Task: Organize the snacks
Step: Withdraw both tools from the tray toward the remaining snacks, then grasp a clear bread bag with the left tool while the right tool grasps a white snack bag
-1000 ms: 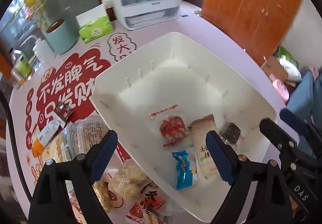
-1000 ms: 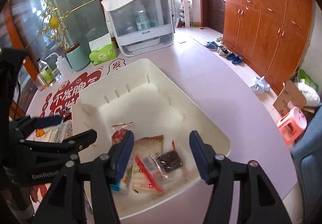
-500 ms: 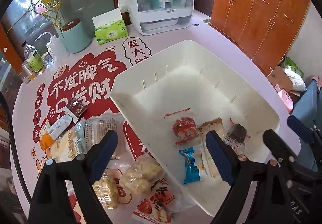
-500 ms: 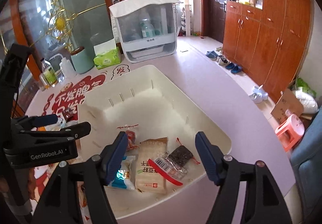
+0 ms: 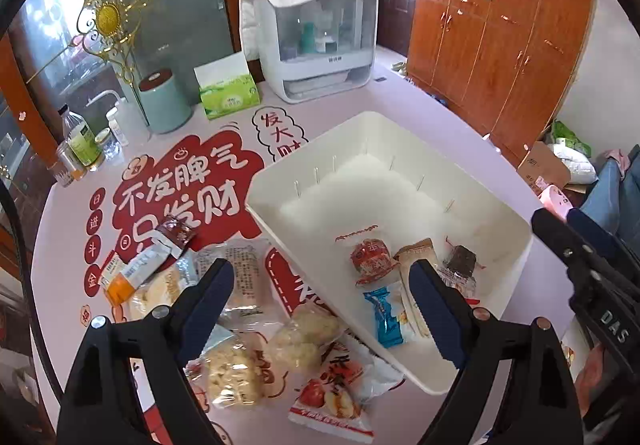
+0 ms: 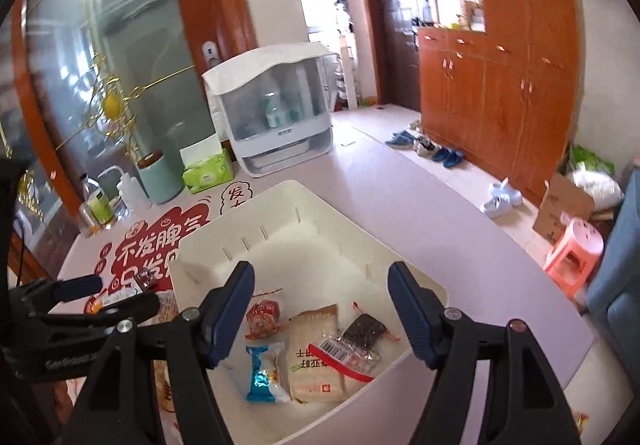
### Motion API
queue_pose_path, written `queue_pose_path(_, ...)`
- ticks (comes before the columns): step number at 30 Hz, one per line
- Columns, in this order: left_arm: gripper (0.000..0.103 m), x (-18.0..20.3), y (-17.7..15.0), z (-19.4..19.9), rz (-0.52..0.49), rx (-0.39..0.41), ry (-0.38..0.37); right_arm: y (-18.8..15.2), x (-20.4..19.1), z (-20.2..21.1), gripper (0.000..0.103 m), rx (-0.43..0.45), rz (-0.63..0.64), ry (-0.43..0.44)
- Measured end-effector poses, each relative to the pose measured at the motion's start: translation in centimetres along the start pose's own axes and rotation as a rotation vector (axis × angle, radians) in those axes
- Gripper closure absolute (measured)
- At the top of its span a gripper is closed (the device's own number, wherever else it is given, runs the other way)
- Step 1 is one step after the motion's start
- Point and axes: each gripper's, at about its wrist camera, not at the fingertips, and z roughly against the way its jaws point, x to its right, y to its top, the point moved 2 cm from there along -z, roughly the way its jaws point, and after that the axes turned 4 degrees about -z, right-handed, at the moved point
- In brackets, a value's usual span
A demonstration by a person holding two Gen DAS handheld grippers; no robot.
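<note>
Pink table (image 5: 400, 101) carried a white bin (image 5: 516, 285) on its right part, with loose snacks (image 5: 236, 369) beside the bin's left wall on the red-lettered mat (image 5: 176, 197). At the far edge I saw a covered rack (image 5: 316, 41), a tissue box (image 5: 228, 93) and a teal canister (image 5: 164, 101); wooden cabinets (image 6: 500, 93) lined the right wall.

Inside the bin, all at the near end: red pack (image 6: 262, 317), blue pack (image 6: 260, 373), beige pack (image 6: 316, 357), dark pack (image 6: 366, 329) and a clear barcode sachet (image 6: 348, 355) lying over the beige one. The far end of the bin was bare.

My left gripper (image 5: 320, 309) hung above the bin's left wall, jaws wide apart with nothing between them; one finger was over the loose snacks, the other over the bin. My right gripper (image 6: 320, 313) hung above the packs in the bin, jaws also spread and touching none of them.

Outside the bin I counted an orange pack (image 5: 124, 277), a small dark-red pack (image 5: 176, 233), clear bags of pale snacks and a red-and-white pack (image 5: 332, 393) nearest the camera.
</note>
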Motion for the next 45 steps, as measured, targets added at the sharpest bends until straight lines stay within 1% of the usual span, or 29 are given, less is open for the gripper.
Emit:
queue_pose_path(2, 0.014, -0.6, -0.3, 0.9, -0.007, 0.01, -0.001, 0.0, -0.4, 0.2, 0.033, -0.027, 0.02, -0.001)
queue_pose_path(5, 0.014, -1.6, -0.7, 2.0, -0.02, 0.017, -0.011, -0.5, -1.6, 1.4, 0.033, -0.006, 0.059, -0.027)
queue_pose_path(10, 0.014, -4.2, -1.9, 4.0, -0.007, 0.022, -0.043, -1.4, -3.8, 3.1, 0.032, 0.0, 0.072, 0.006)
queue_pose_path(13, 0.014, -6.1, -2.8, 5.2, 0.0, 0.034, -0.048, -1.9, -5.4, 3.9, 0.032, 0.009, 0.078, -0.02)
queue_pose_path(17, 0.014, -8.6, -4.1, 6.4, -0.005, 0.05, -0.029, -2.8, -7.7, 5.3, 0.032, 0.021, 0.097, -0.025)
queue_pose_path(23, 0.014, -12.9, -5.8, 7.7, -0.016, 0.068, 0.036, -4.3, -10.3, 6.8, 0.032, 0.01, 0.12, -0.064)
queue_pose_path(29, 0.014, -16.4, -8.2, 7.4, -0.04, 0.061, 0.055, -6.9, -12.4, 7.2, 0.032, -0.046, 0.142, -0.081)
queue_pose_path(33, 0.014, -17.4, -9.8, 6.6, -0.103, 0.041, 0.055, -9.3, -13.3, 7.0, 0.032, -0.095, 0.119, -0.086)
queue_pose_path(38, 0.014, -18.0, -11.2, 4.8, -0.14, 0.003, 0.036, -12.7, -13.3, 5.5, 0.032, -0.193, 0.061, -0.076)
queue_pose_path(40, 0.014, -18.1, -11.4, 3.7, -0.151, -0.019, 0.017, -14.0, -13.1, 4.7, 0.032, -0.231, 0.035, -0.075)
queue_pose_path(45, 0.014, -17.4, -11.8, 0.7, -0.209, -0.065, -0.003, -16.2, -12.5, 2.3, 0.032, -0.311, -0.031, -0.059)
